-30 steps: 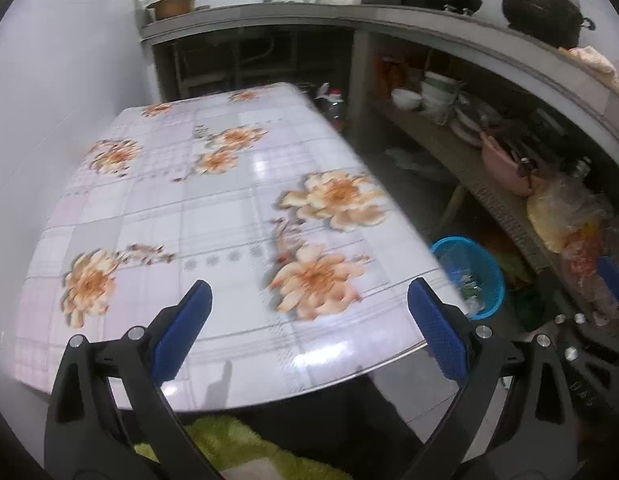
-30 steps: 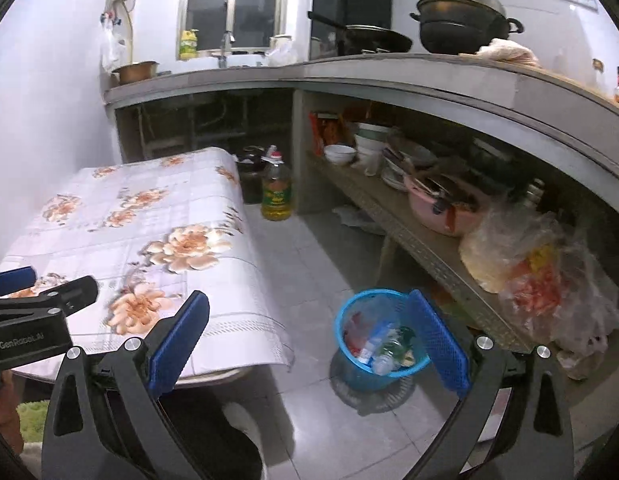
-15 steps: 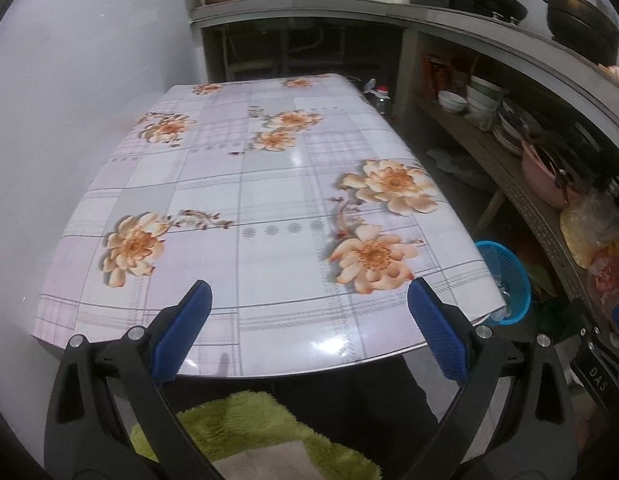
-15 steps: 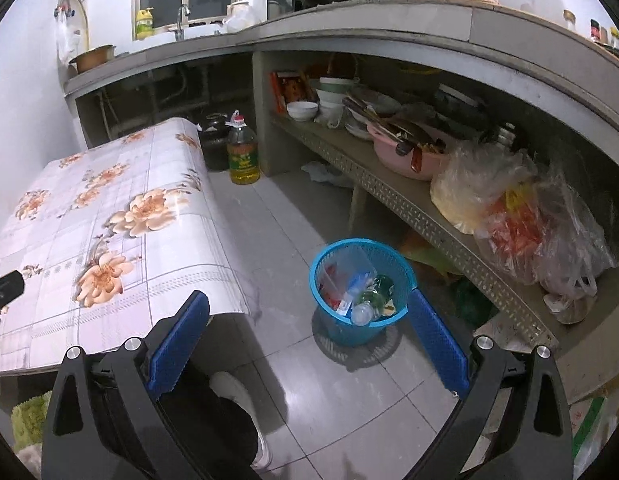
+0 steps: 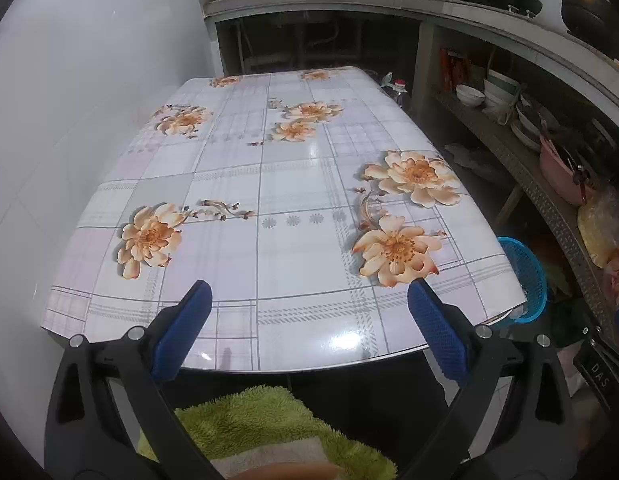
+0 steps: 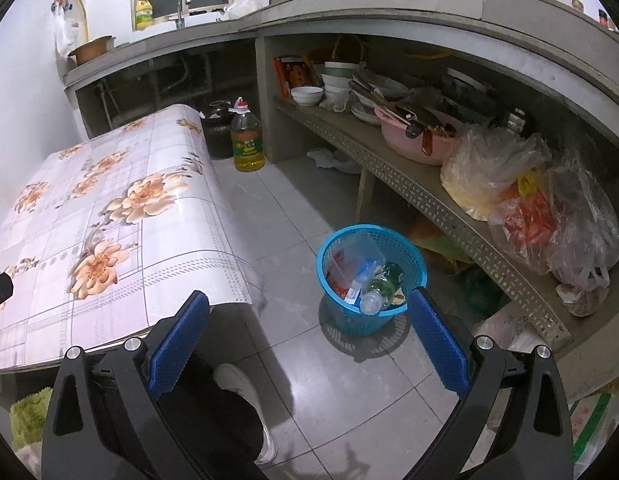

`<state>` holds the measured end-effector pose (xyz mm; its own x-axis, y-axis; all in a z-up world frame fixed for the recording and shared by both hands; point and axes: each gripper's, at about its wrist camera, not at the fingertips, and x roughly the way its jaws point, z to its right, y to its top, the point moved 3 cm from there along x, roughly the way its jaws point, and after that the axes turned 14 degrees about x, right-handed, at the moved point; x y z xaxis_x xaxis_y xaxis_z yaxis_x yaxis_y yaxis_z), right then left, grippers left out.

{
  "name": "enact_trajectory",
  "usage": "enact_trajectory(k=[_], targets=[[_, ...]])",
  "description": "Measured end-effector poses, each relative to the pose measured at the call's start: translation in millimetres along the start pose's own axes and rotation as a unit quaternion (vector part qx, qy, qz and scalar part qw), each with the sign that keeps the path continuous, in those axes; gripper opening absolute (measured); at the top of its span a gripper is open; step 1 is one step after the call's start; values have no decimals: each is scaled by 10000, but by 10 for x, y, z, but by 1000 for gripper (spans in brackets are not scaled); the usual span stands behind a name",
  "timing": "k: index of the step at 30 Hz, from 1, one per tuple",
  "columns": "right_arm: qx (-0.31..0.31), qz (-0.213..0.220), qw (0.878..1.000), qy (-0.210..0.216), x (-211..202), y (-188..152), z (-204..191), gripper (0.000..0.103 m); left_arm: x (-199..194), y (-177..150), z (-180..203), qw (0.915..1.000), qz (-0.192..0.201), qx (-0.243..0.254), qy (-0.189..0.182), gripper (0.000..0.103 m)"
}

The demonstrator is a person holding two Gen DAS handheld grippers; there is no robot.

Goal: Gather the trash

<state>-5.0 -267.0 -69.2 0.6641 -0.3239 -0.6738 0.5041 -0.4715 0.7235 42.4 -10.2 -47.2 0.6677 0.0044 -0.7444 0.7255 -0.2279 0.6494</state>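
**Both grippers empty, basket already loaded**

Nearest in, the left gripper (image 5: 307,320) hangs over the near edge of the table (image 5: 293,184), blue pads spread wide with nothing between them. It looks level and pulled back from the surface, pointing along the flowered cloth, which shows no litter on it at all. Below it lies a green fuzzy cloth (image 5: 253,420), close to the person.

Over to the right, the right gripper (image 6: 307,324) is released too, jaws wide apart and holding nothing, tipped down toward the tiled floor. A leg in dark trousers and a white shoe (image 6: 245,396) sit right under it.

Just beyond its right pad stands the blue basket (image 6: 371,276), on the floor between table and shelf, handy to both. Inside: a clear bottle (image 6: 375,296) and mixed wrappers, so the trash is in the bin, and the job looks nearly done.

Farther off, an oil bottle (image 6: 247,140) stands by the far table corner.
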Motion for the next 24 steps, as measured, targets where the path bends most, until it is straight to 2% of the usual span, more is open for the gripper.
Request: enact_trajectory(k=[24], targets=[[-16,32,10000,-36,-15,18,9,96,59,-15,23,9999,-125,22,-11,94]])
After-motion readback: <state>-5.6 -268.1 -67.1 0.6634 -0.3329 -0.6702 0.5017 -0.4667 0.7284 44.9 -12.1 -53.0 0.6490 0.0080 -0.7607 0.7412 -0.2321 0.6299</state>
